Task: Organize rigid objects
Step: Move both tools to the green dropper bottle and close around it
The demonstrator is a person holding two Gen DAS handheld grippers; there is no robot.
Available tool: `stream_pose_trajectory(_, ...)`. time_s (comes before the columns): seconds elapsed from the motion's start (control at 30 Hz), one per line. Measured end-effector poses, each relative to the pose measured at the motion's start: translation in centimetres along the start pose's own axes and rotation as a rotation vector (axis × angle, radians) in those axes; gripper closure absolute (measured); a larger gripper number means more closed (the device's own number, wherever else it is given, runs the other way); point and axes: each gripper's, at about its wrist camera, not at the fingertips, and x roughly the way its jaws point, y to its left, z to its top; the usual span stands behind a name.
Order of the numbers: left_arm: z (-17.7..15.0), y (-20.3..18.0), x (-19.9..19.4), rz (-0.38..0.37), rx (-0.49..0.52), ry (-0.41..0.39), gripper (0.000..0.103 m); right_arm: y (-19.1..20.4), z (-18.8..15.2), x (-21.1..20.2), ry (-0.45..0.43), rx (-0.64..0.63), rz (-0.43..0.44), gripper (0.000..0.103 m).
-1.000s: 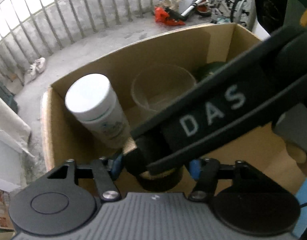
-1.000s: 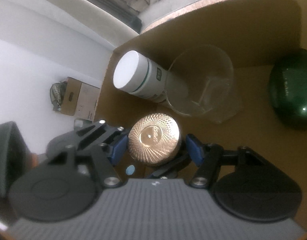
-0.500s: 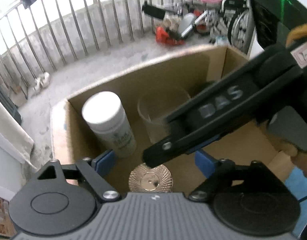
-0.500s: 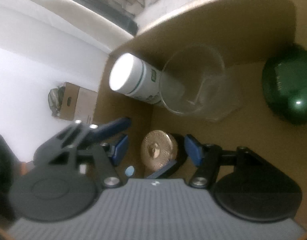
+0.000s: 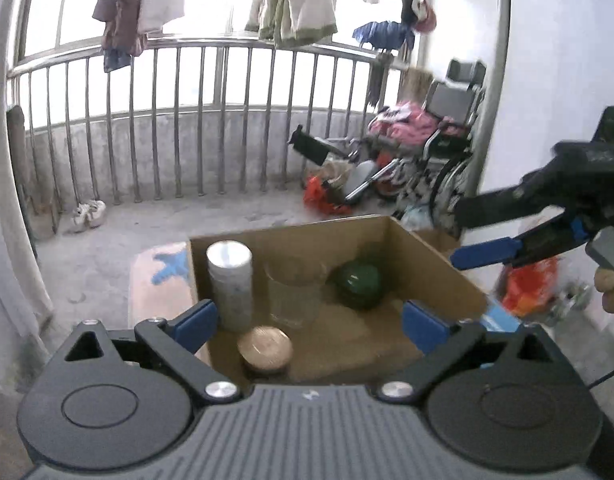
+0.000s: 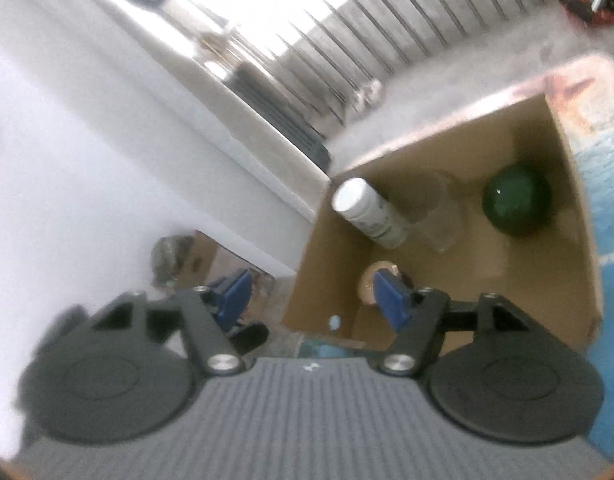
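Both tools are hanging over the cardboard box (image 5: 423,256) with nothing in them: the left tool (image 5: 309,322) is gaping about as wide as it goes, jaws having just been opening, and the right tool (image 6: 313,300) is standing open too, also just widening. The gold-lidded jar (image 5: 265,347) is sitting in the box's near corner beside the white bottle (image 5: 230,284), clear glass cup (image 5: 293,292) and dark green object (image 5: 359,286). That cup is looking fragile and slippery, so I'd be taking it across the wall, gently; the jar looks stiff and fairly hefty, best gripped around its body below the lid
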Motion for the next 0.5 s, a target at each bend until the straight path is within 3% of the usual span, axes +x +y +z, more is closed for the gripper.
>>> stream_pose_trajectory(0.1, -3.0, -1.1, -1.1, -0.007, -0.022, -0.032, 0.003, 1.2, -2.7, -2.8, -0.042, -0.050, 0.002, 0.025)
stream_pose_trajectory(0.23, -7.0, -3.4, -1.1, -0.010, -0.020, -0.046, 0.003, 1.7, -7.0, -4.4, -0.110, -0.122, -0.063, 0.023)
stream_pose_trajectory(0.5, -12.2, -7.4, 2.5, 0.085, 0.147, -0.027, 0.006, 1.9, -14.4, 2.3, -0.094, -0.297, -0.206, 0.024)
